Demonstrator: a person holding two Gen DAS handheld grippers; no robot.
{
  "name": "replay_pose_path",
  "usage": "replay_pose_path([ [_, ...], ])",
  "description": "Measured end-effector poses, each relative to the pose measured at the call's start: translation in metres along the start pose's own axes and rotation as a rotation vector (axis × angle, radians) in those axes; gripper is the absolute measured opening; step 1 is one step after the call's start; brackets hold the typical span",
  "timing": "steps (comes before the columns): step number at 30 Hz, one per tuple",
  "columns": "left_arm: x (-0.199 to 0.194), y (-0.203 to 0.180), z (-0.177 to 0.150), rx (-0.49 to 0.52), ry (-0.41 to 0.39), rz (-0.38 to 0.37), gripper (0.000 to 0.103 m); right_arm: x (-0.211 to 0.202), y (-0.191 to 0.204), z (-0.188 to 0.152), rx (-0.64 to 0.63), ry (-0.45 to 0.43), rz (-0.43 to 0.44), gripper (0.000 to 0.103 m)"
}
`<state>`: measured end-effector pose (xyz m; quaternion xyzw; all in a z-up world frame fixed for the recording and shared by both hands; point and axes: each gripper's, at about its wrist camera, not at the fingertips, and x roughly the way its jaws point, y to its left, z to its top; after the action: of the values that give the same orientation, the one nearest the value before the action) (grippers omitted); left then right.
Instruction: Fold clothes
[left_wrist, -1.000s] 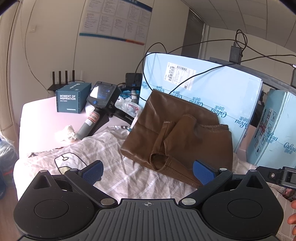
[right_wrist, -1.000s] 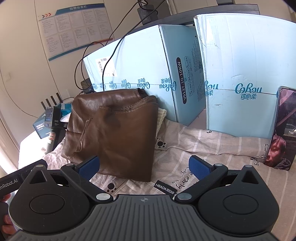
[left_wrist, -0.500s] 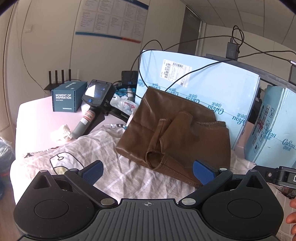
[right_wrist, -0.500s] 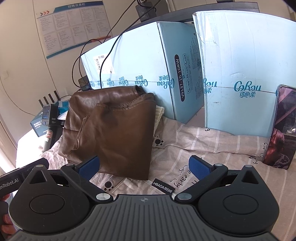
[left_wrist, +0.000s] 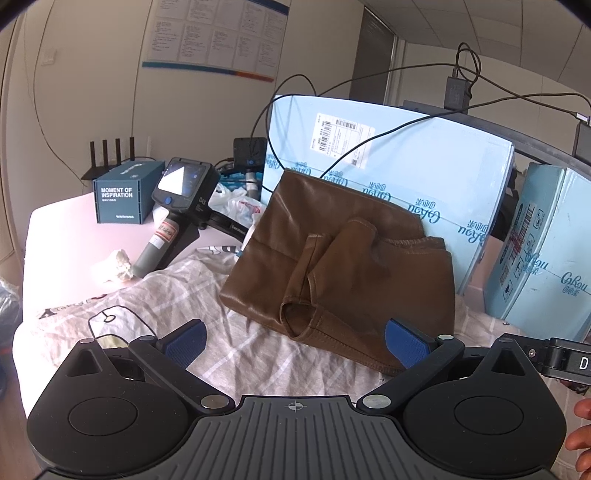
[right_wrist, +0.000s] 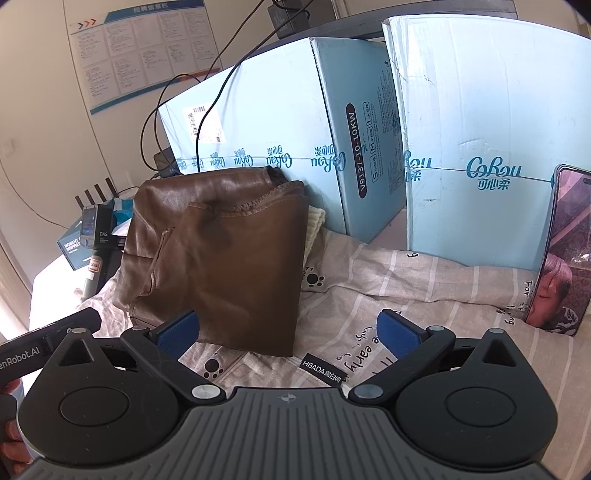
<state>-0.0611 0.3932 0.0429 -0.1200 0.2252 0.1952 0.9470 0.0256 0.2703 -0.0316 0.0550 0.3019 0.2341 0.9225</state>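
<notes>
Phone (right_wrist: 557, 251) cut off, right edge

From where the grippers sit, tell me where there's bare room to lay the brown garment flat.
Free: the striped sheet between the brown garment, the blue boxes and the phone; also the sheet in front of the left gripper. Crowded: behind the garment's left side, with the handheld device, dark box and plastic bags.

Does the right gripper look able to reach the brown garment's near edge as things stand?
Probably yes: the right gripper is open, and only bare striped sheet lies before the brown garment.
</notes>
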Motion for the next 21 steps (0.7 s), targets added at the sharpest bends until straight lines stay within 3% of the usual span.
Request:
replay_pose_path([
  [9, 0.0105, 0.0021, -0.0102, -0.009, 0.048, 0.008, 0.103, 0.0011, 0.0001, -0.0004, -0.003, 0.003, -0.001, 0.103],
  [21, 0.0047, 0.0004, -0.0098, -0.001, 0.015, 0.001, 0.103, 0.0018, 0.0004, -0.0008, -0.004, 0.008, -0.004, 0.103],
])
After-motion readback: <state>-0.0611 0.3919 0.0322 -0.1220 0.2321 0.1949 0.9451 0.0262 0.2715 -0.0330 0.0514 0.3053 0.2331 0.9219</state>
